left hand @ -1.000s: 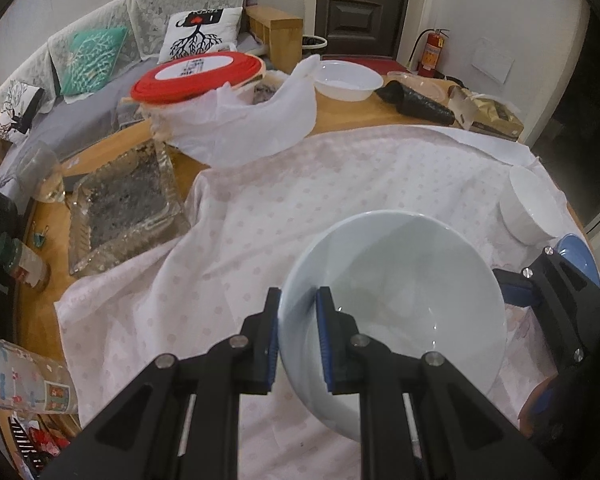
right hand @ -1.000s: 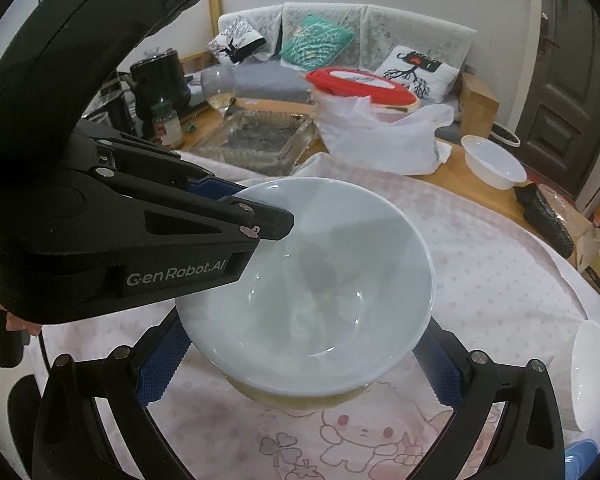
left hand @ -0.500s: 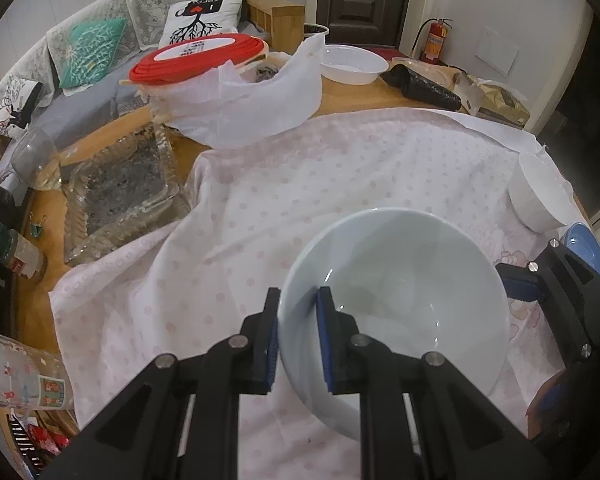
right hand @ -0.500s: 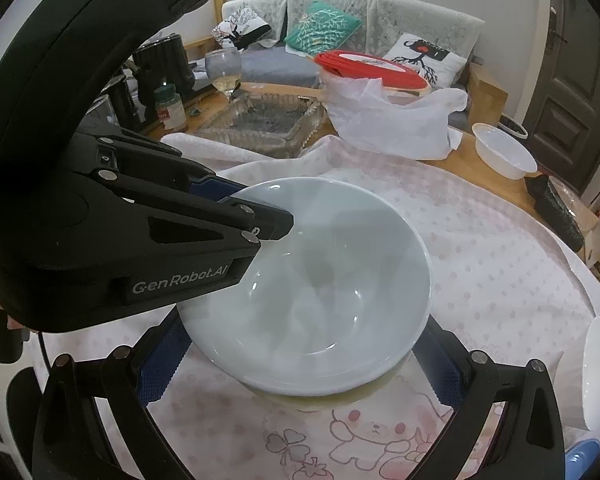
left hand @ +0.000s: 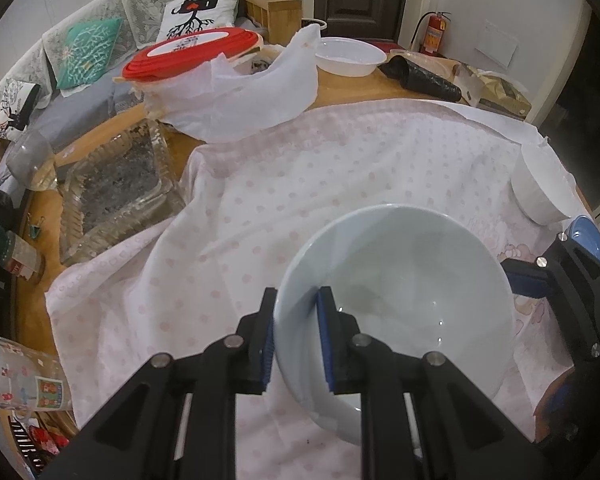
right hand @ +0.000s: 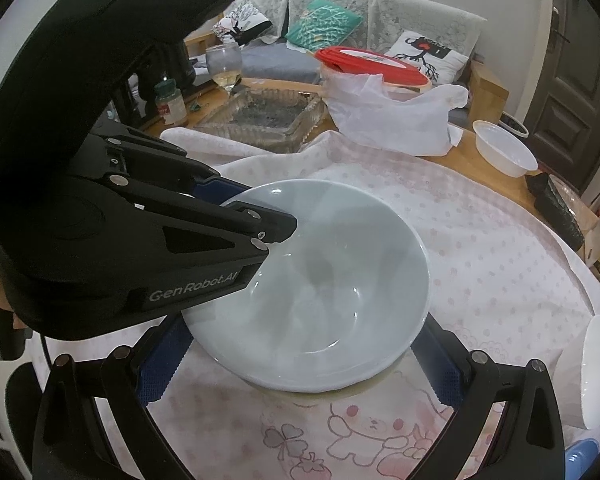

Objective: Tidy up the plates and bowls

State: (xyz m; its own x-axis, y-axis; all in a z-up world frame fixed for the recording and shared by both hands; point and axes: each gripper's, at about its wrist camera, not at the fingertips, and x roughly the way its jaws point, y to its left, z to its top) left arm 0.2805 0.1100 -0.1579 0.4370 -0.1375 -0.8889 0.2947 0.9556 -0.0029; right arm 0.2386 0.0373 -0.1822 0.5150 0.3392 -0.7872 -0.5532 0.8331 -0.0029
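Observation:
A large pale blue-white bowl [left hand: 396, 300] is held over the pink dotted tablecloth [left hand: 340, 168]. My left gripper [left hand: 296, 340] is shut on its near rim, one pad inside and one outside. In the right wrist view the same bowl [right hand: 324, 292] lies between the wide-open fingers of my right gripper [right hand: 300, 364], which reach around its underside; whether they touch it is hidden. The left gripper [right hand: 260, 224] clamps the bowl's left rim there. A small white bowl [left hand: 540, 188] lies tilted at the table's right edge, with a blue dish [left hand: 588, 236] beside it.
At the back stand a red-lidded container [left hand: 192, 52] under a white bag, a white plastic bowl [left hand: 350, 56], a glass tray [left hand: 112, 188], a wine glass [right hand: 224, 66], a spice jar [right hand: 172, 104] and a black roll [left hand: 424, 76]. A printed cup [left hand: 16, 376] is at the near left.
The bowl, still clamped by the left gripper, has moved slightly lower and nearer to the cloth. The right gripper stays open around it.

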